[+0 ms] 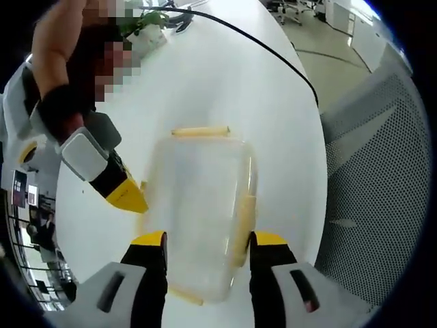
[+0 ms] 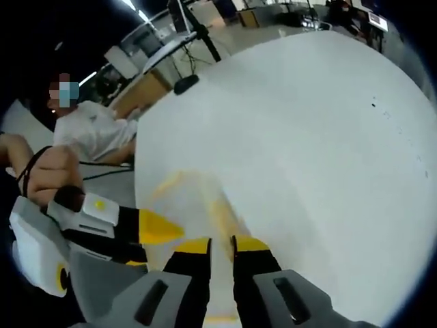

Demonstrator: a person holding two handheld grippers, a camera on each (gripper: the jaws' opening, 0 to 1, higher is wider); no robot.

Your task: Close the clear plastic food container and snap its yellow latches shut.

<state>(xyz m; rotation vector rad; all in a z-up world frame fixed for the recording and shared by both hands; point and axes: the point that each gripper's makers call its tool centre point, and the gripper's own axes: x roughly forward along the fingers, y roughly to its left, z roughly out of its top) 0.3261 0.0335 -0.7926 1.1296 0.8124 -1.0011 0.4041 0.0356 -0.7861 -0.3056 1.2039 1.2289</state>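
Observation:
The clear plastic container (image 1: 201, 205) lies on the white table (image 1: 225, 75), its lid on top and blurred by motion. Yellow latches show at its far end (image 1: 200, 131) and along its right side (image 1: 242, 219). My left gripper (image 1: 209, 239) is open, its jaws wide apart on either side of the container's near end. My right gripper (image 1: 130, 197), held by a hand, has its yellow tip against the container's left edge. In the right gripper view my right gripper (image 2: 222, 244) has its jaws nearly together over the blurred container (image 2: 194, 198), and the left gripper's yellow jaw tip (image 2: 160, 229) shows beside it.
A black cable (image 1: 273, 51) runs across the far table. A grey mesh chair (image 1: 382, 178) stands beyond the table's right edge, and a plant (image 1: 147, 20) at the far end. A person in white (image 2: 95, 133) sits past the table's edge, near a microphone stand (image 2: 194, 41).

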